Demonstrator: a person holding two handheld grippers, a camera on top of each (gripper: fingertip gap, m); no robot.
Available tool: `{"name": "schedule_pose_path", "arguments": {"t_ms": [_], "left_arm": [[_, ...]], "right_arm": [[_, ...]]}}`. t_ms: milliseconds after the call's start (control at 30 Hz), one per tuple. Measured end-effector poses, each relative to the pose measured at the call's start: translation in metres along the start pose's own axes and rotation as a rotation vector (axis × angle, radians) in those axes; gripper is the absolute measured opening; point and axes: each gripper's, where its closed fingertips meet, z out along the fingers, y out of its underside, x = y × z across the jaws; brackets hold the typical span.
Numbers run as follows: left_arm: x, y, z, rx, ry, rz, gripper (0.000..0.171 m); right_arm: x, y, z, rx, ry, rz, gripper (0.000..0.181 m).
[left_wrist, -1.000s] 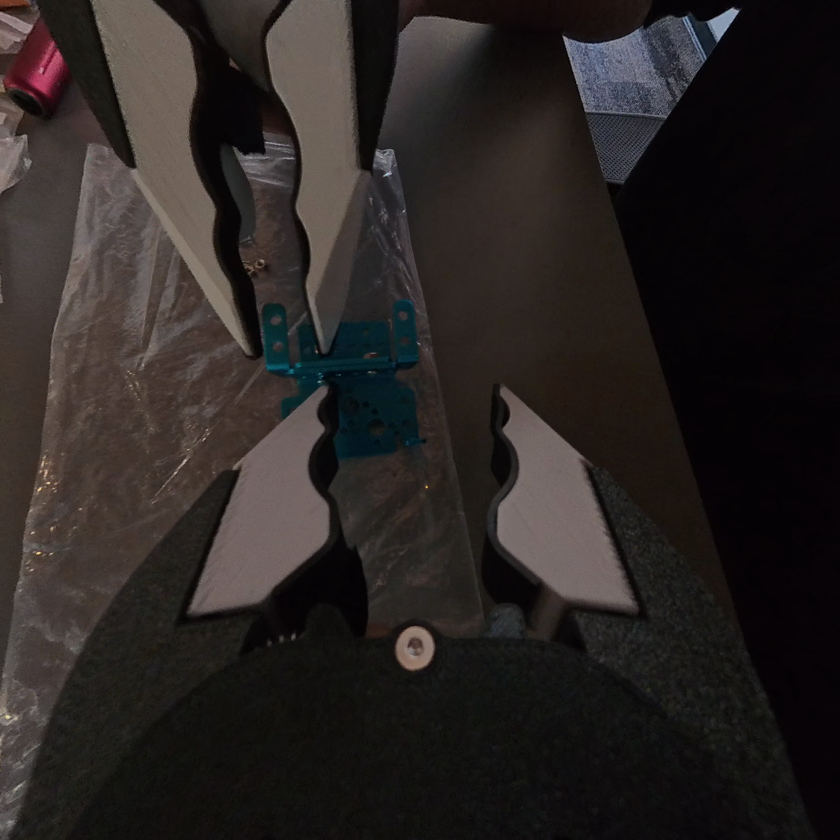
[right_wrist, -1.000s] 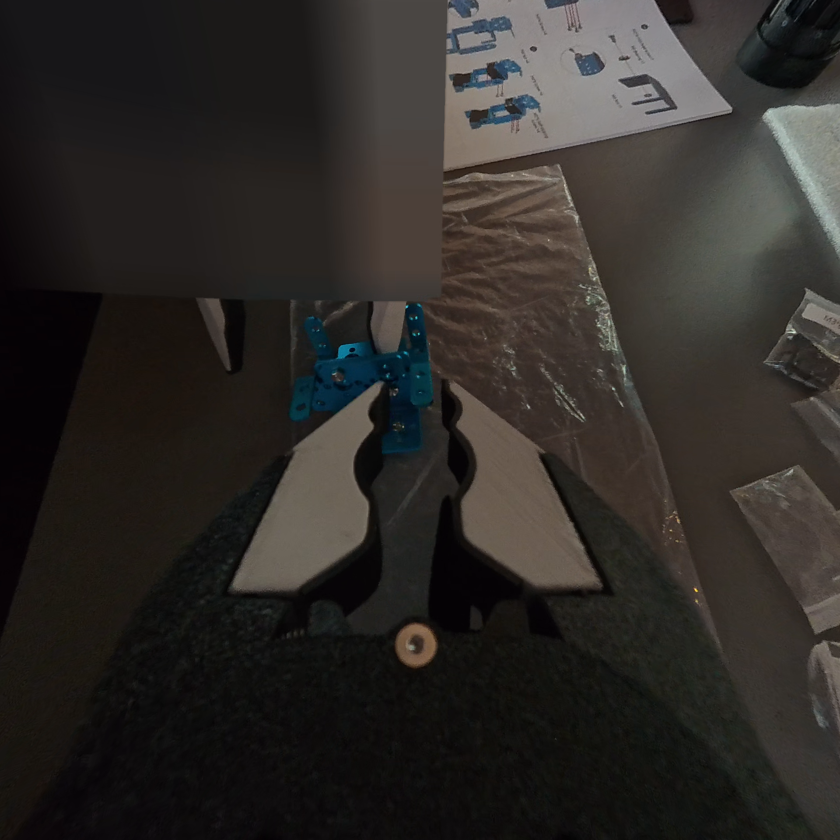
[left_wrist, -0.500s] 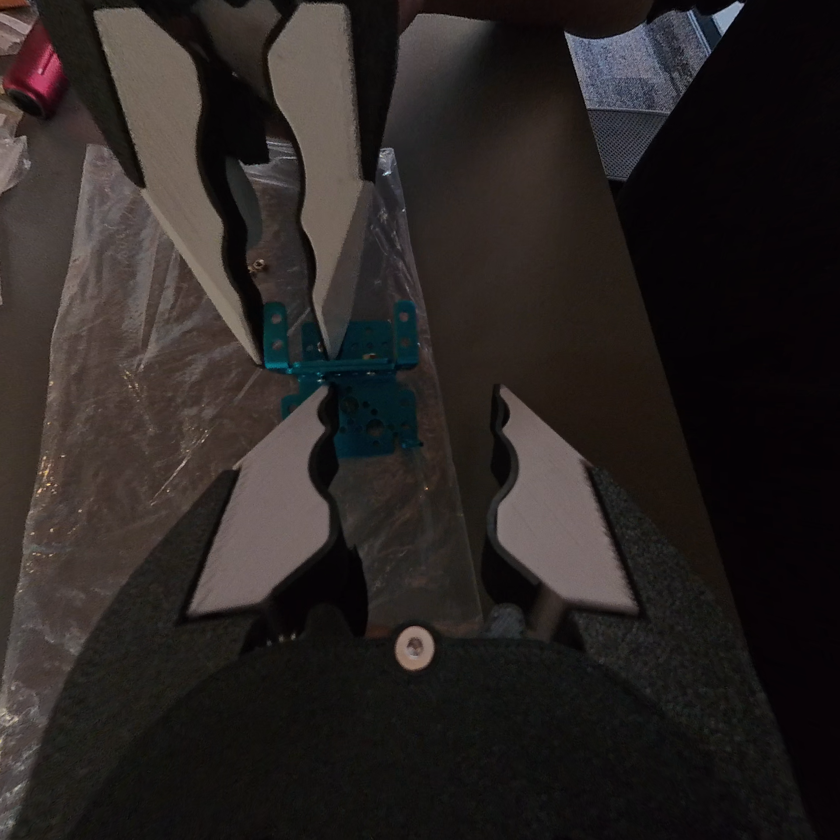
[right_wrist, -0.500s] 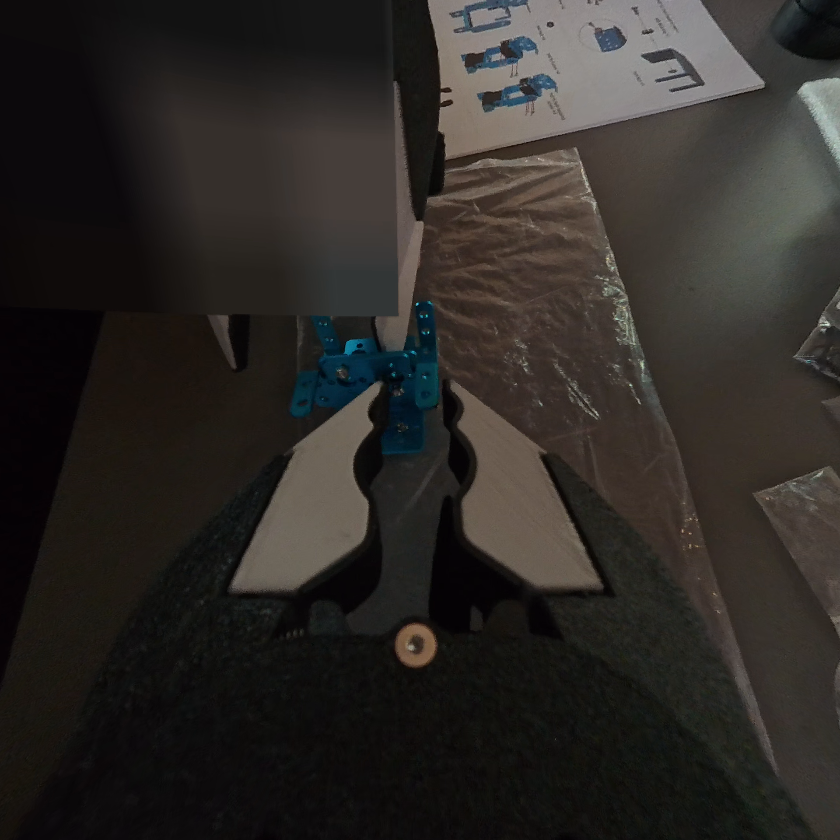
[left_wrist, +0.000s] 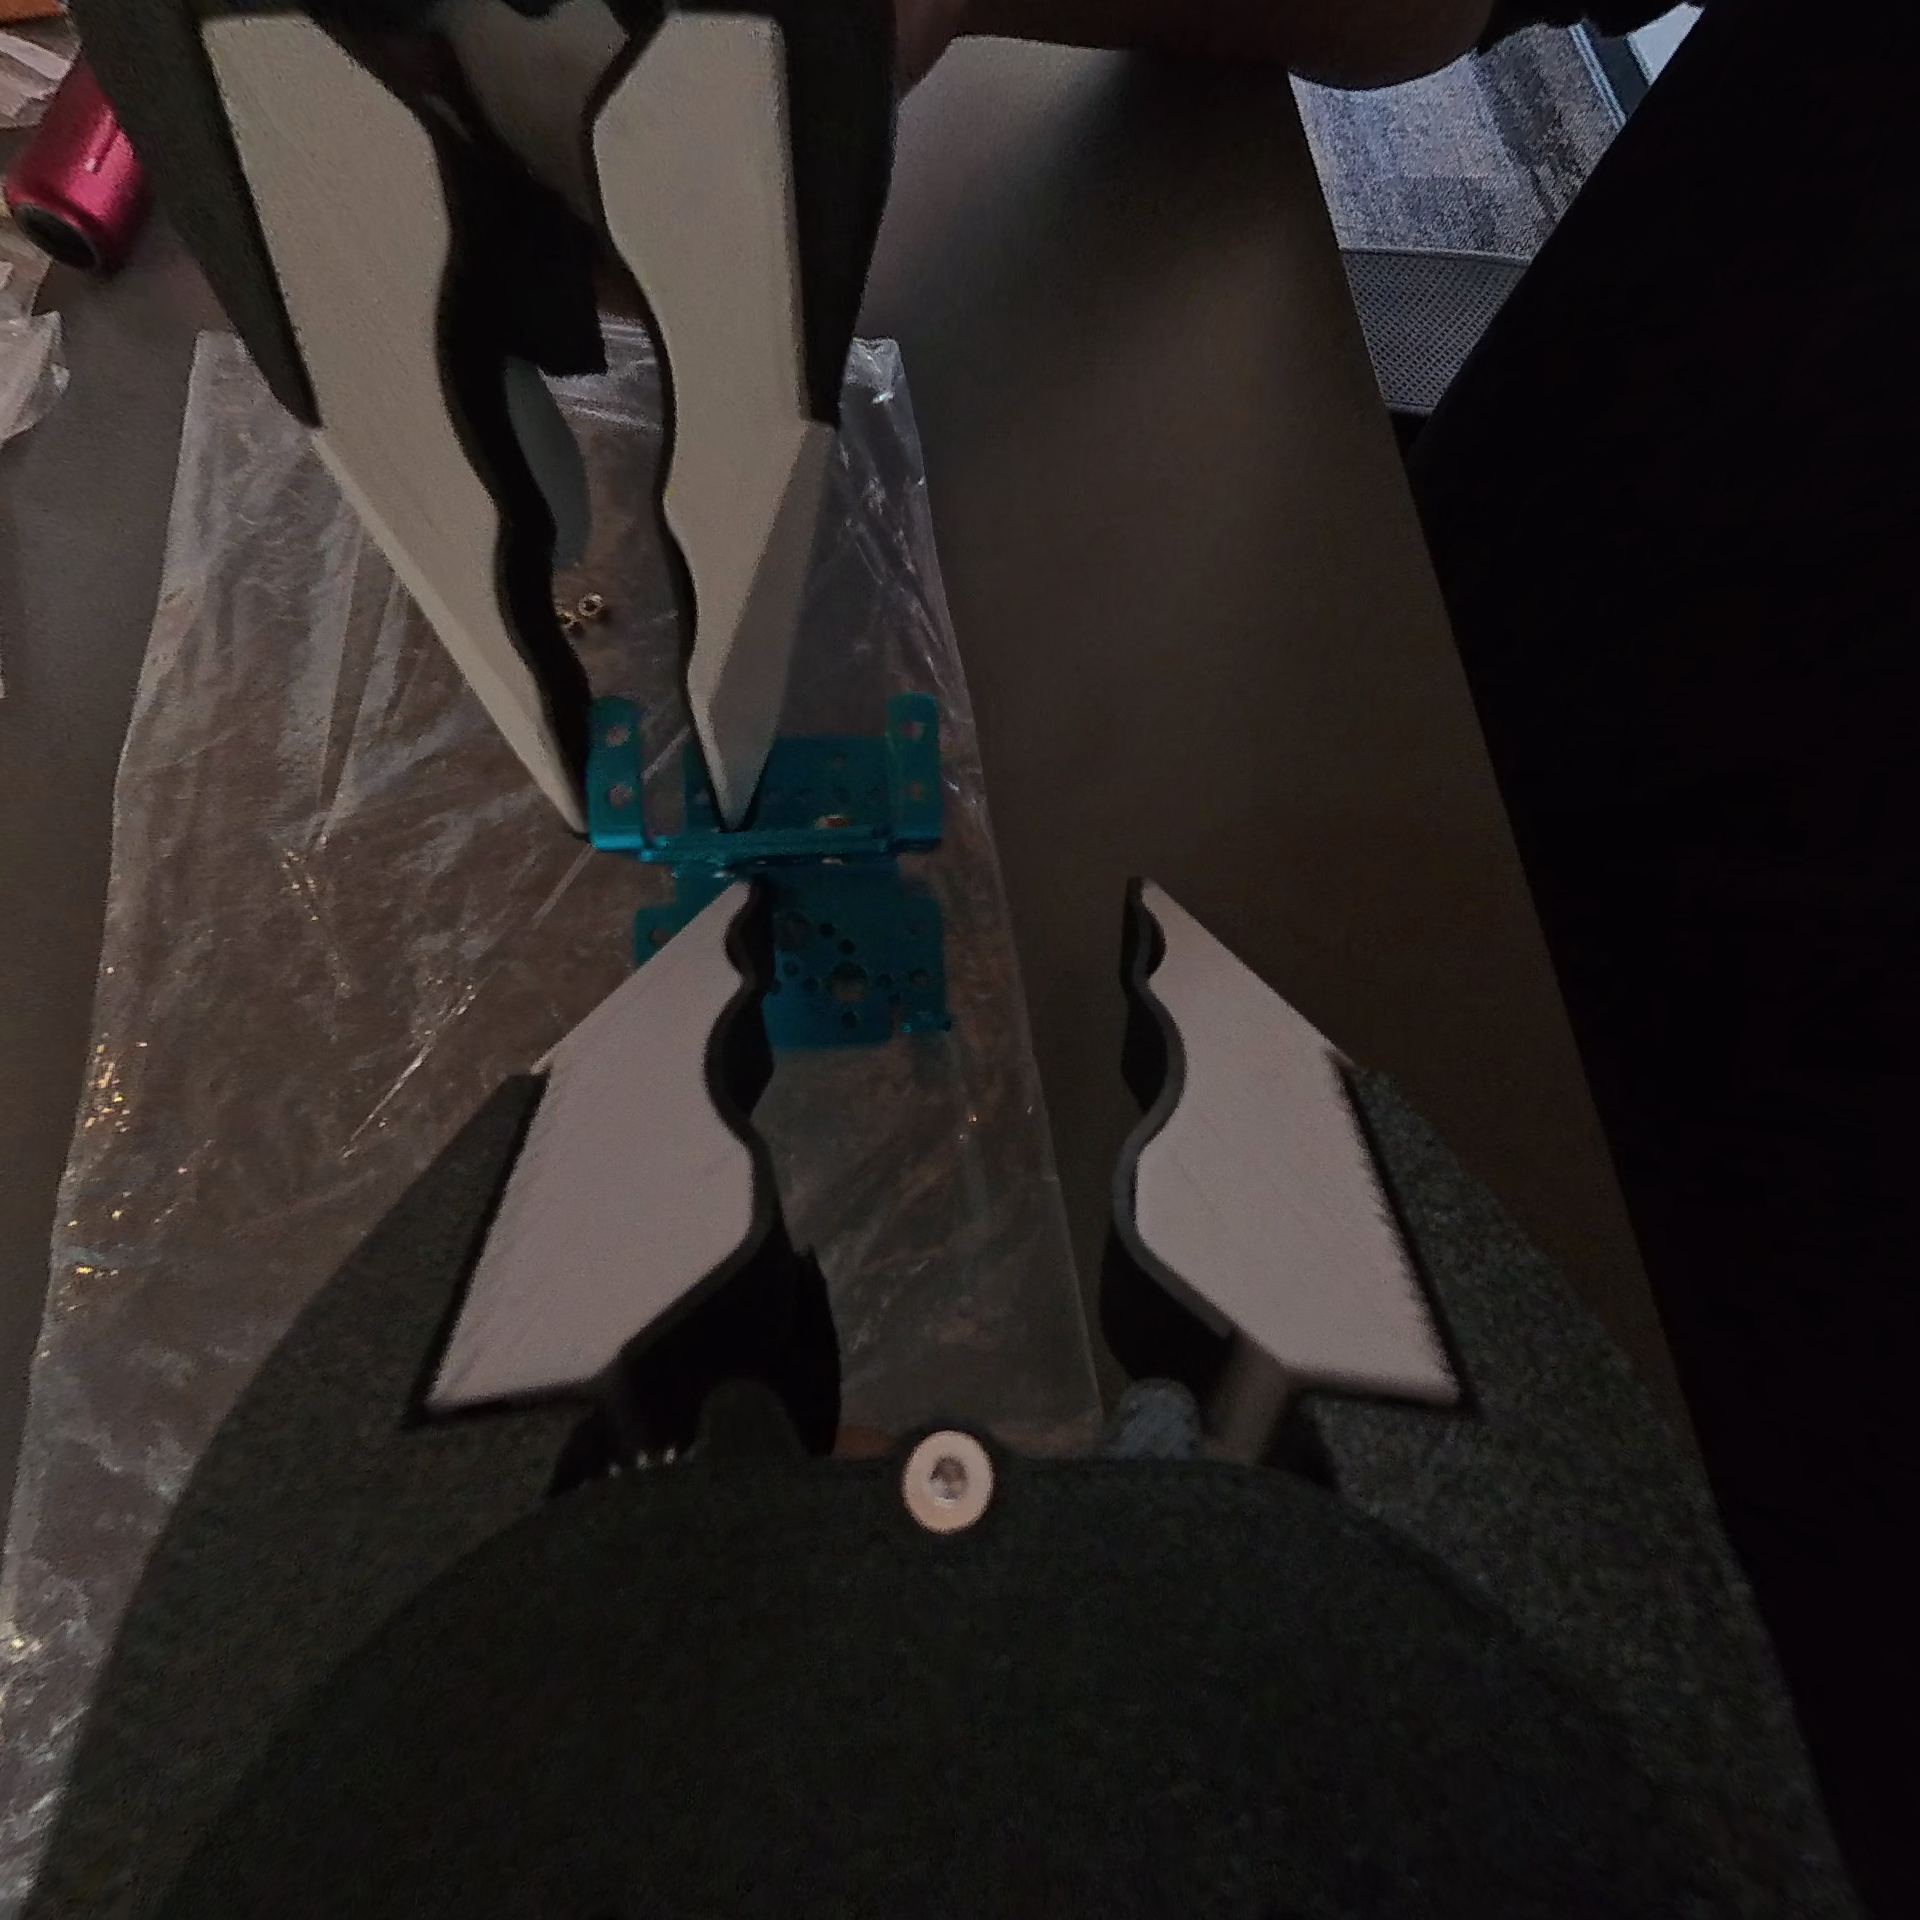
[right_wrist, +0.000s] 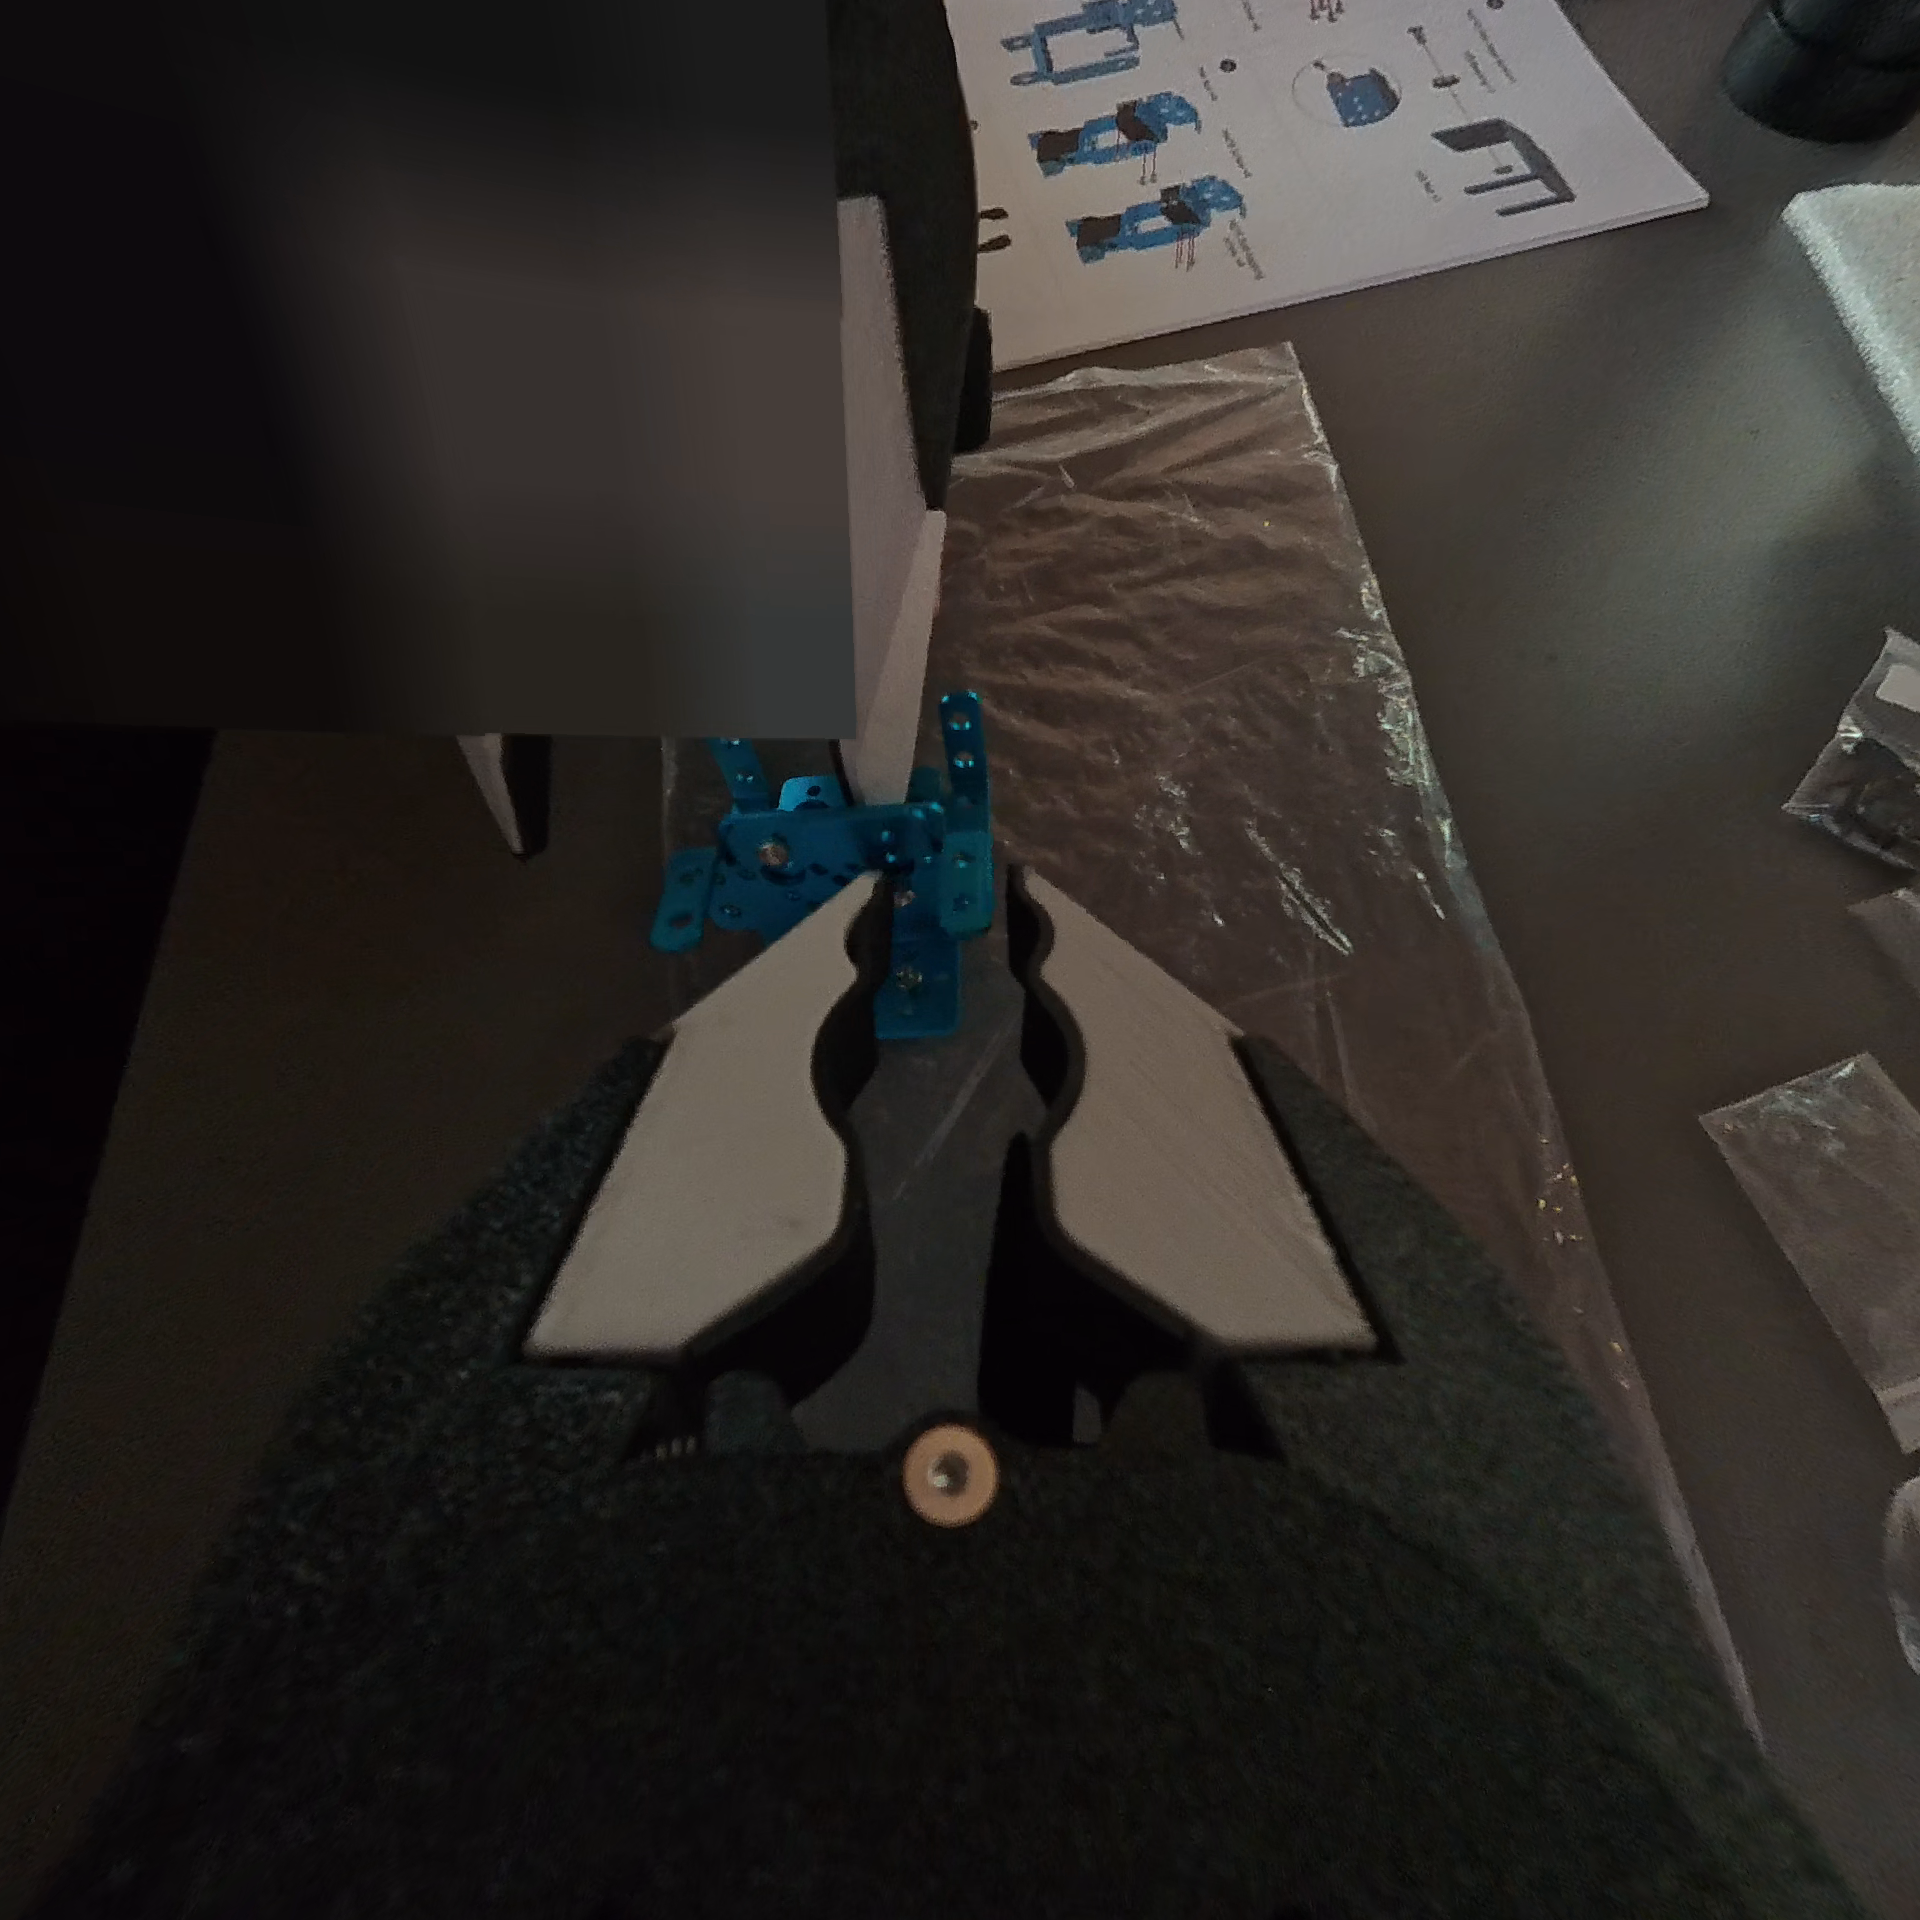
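A blue metal bracket assembly with upright perforated tabs lies on a clear plastic sheet. My left gripper is open wide, its left fingertip over the flat plate and its right fingertip off to the side. My right gripper comes in from the far side, its tips narrowly apart around the bracket's left upright tab without pinching it. In the right wrist view my right gripper has the blue bracket at its tips, and the left gripper stands just behind it.
Two small nuts lie on the sheet behind the bracket. A pink cylinder lies at the far left. A printed instruction sheet, white foam and small bags of parts lie on the dark table.
My right gripper has shifted and tilted slightly over the bracket, with its finger gap unchanged. My left gripper and the bracket have not visibly moved.
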Motion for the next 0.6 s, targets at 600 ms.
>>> {"name": "schedule_pose_path", "arguments": {"t_ms": [600], "left_arm": [[0.0021,-0.0005,0.0006,-0.002,0.002,0.008,0.068]], "right_arm": [[0.0040,-0.0009,-0.0022,0.016,0.012,0.016,0.010]]}}
